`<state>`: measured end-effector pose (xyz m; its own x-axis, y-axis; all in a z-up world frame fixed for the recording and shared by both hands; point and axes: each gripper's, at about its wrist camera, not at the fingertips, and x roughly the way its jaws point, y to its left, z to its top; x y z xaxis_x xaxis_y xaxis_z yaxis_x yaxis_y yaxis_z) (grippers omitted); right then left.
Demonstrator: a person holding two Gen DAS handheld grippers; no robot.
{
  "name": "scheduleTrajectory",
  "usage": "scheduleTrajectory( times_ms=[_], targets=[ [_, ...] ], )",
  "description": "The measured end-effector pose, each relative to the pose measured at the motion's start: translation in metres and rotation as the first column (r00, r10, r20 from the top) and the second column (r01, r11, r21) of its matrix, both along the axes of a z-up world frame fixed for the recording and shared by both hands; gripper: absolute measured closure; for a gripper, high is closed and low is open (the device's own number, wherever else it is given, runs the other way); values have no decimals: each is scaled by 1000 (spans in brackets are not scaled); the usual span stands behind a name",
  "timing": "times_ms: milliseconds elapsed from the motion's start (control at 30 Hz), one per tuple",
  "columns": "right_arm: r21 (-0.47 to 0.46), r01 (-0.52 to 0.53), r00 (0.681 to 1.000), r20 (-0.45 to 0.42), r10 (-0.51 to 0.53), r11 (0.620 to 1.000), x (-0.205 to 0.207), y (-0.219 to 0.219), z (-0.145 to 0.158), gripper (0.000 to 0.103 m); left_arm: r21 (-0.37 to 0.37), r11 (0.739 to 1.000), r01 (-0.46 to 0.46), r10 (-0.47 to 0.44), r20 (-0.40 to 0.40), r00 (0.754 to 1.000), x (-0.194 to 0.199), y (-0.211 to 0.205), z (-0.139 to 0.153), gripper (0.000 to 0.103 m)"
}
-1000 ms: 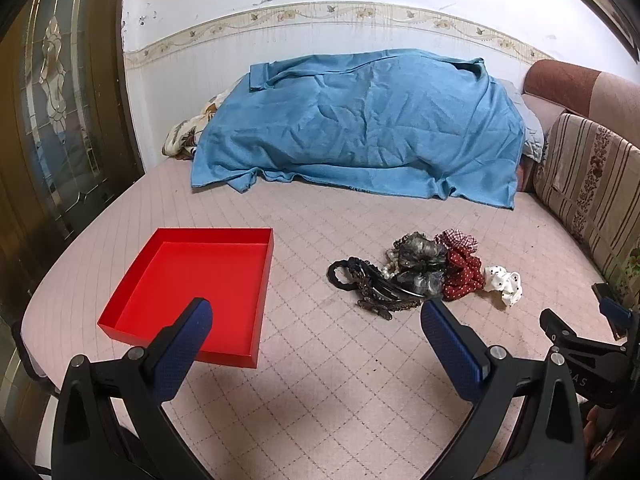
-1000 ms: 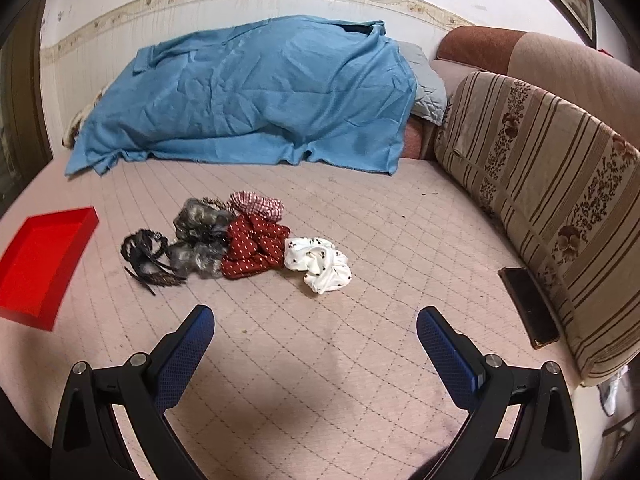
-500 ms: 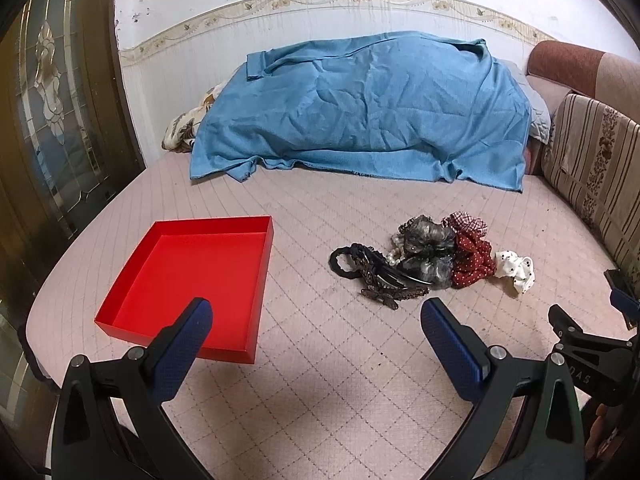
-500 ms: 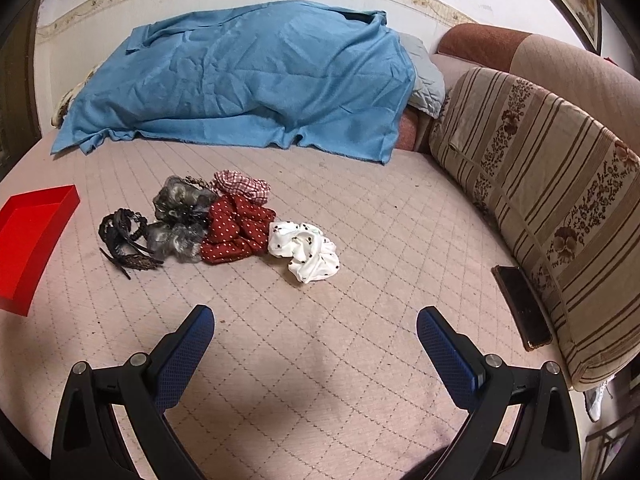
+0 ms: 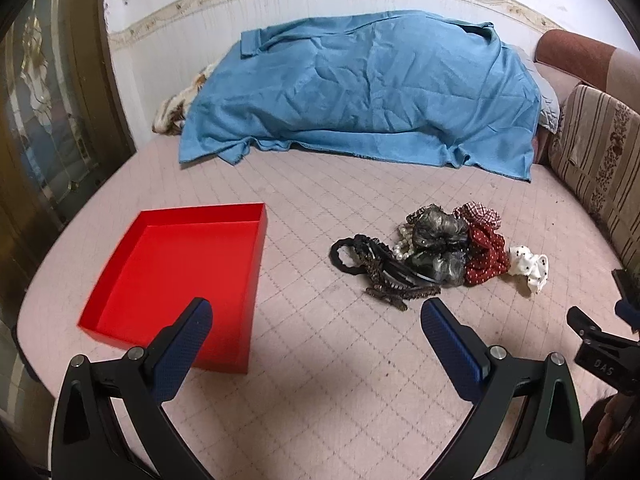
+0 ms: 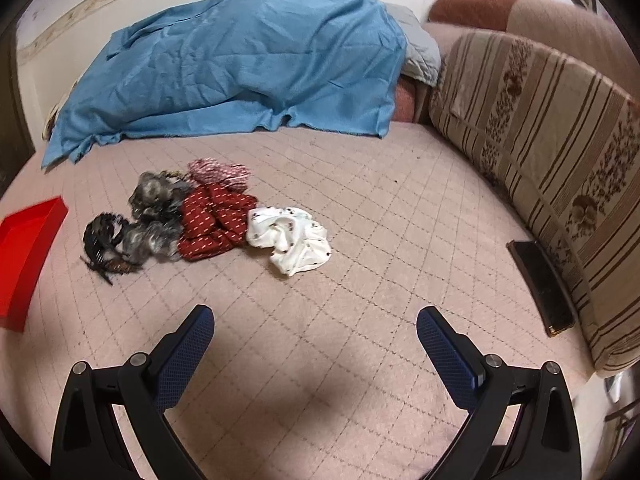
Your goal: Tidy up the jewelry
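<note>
A pile of hair accessories lies on the pink quilted bed: a white dotted scrunchie, a red dotted scrunchie, a checked scrunchie, grey scrunchies, black hair ties and clips and a pearl string. An empty red tray sits left of the pile. My left gripper is open, above the bed between tray and pile. My right gripper is open, short of the white scrunchie; part of it shows in the left wrist view.
A blue blanket covers a heap at the back of the bed. A striped cushion lines the right side, with a dark phone lying beside it. A glass door stands at the left.
Both grippers have moved forward toward the pile, which now looks larger and closer. Both stay open. Nothing on the bed has moved.
</note>
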<state>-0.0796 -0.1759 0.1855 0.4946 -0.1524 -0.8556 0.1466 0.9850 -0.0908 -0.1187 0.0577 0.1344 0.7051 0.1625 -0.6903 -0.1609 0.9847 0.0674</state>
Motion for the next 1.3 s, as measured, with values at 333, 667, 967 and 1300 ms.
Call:
scheduleTrajectory(
  times_ms=[333, 667, 967, 1300],
  targets=[
    [201, 30, 1000, -14, -28, 979, 35, -45, -21, 6, -81, 983, 165, -171, -83, 982, 94, -31, -17, 1],
    [291, -18, 998, -47, 33, 957, 79, -44, -58, 18, -143, 925, 351, -369, -129, 920, 175, -90, -33, 23],
    [325, -56, 995, -61, 80, 944, 96, -36, -76, 29, -203, 856, 476, -515, -233, 825, 234, -143, -71, 23],
    [319, -63, 994, -63, 87, 946, 93, -35, -79, 87, -322, 848, 420, -510, -282, 813, 242, -144, -89, 89]
  ],
)
